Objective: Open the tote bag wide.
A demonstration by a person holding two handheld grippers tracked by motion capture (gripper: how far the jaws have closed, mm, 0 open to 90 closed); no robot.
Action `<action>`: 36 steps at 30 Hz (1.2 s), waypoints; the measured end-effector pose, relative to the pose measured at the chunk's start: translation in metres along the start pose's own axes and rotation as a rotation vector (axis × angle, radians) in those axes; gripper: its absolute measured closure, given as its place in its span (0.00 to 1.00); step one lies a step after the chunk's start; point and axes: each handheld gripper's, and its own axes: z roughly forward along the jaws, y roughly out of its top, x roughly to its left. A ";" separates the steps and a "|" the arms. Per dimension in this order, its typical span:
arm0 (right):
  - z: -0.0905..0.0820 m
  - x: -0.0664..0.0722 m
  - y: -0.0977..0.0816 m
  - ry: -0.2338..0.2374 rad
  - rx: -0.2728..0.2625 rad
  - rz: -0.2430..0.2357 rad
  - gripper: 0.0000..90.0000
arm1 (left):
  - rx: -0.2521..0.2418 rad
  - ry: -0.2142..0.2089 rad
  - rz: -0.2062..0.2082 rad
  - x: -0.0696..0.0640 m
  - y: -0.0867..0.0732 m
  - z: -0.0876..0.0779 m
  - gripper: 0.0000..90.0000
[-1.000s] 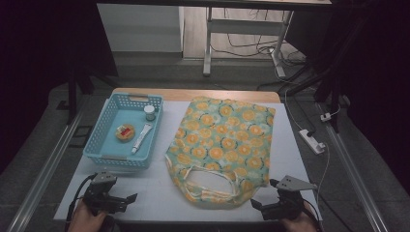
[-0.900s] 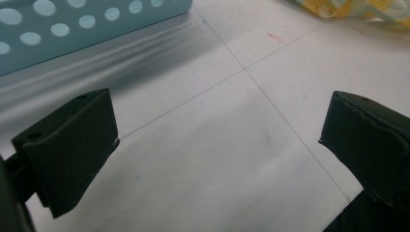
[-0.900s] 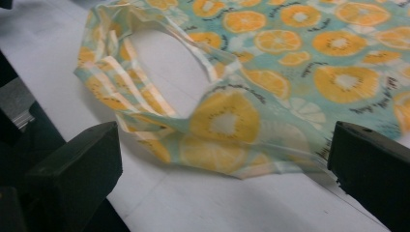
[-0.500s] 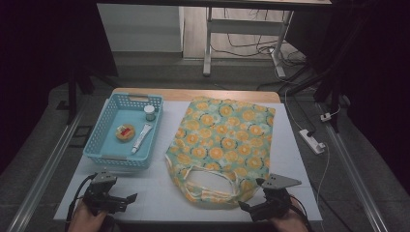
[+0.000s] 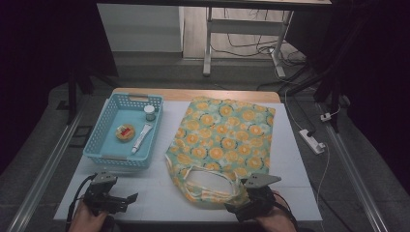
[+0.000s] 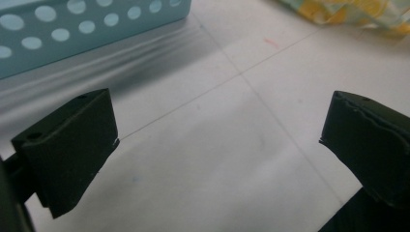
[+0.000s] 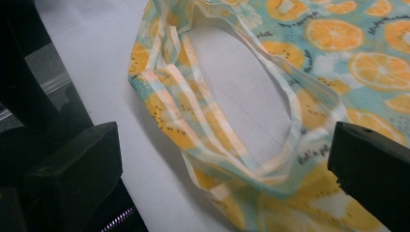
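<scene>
High view: fruit-print tote bag (image 5: 223,140) spread flat on the white surface (image 5: 300,188), mouth and pale handles (image 5: 208,186) turned toward the person's edge. Just left of the bag, not touching it, a light blue basket (image 5: 104,145) holding a small white-capped jar (image 5: 150,112), a round yellow tin (image 5: 125,132) and a white tube (image 5: 141,138) lying slantwise. Right gripper (image 5: 238,209) held low at the bag's near right corner, right against the handle loops, grey plate on top; whether touching the cloth cannot be told from here. Left gripper (image 5: 126,199) well left of the bag, in front of the basket's near wall, over bare surface. Hands partly visible at the bottom edge behind each gripper.

Left gripper view: black jaws standing wide apart, nothing between them but white surface (image 6: 217,159) with thin seam lines. Basket wall (image 6: 72,29) with round holes up at the left, a strip of bag (image 6: 358,14) at the upper right corner.

Right gripper view: jaws spread wide, gripping nothing, hovering over the bag's mouth. Bag (image 7: 338,53) printed with orange slices on teal, lying ahead and to the right; striped handles (image 7: 203,116) bunched and folded around an oval opening showing white surface through it. Right jaw over the printed cloth, left jaw over bare surface beside the bag's edge.
</scene>
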 end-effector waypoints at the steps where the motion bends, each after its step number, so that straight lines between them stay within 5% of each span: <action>1: 0.002 0.001 0.001 0.003 0.001 -0.004 0.00 | 0.000 0.000 0.000 0.000 0.000 0.000 0.00; 28: 0.051 0.027 0.017 0.044 0.090 -0.109 0.00 | 0.012 -0.037 0.014 0.002 0.000 0.005 0.00; 36: 0.063 0.034 0.020 0.068 0.107 -0.164 0.18 | 0.016 -0.041 0.020 0.002 0.000 0.005 0.00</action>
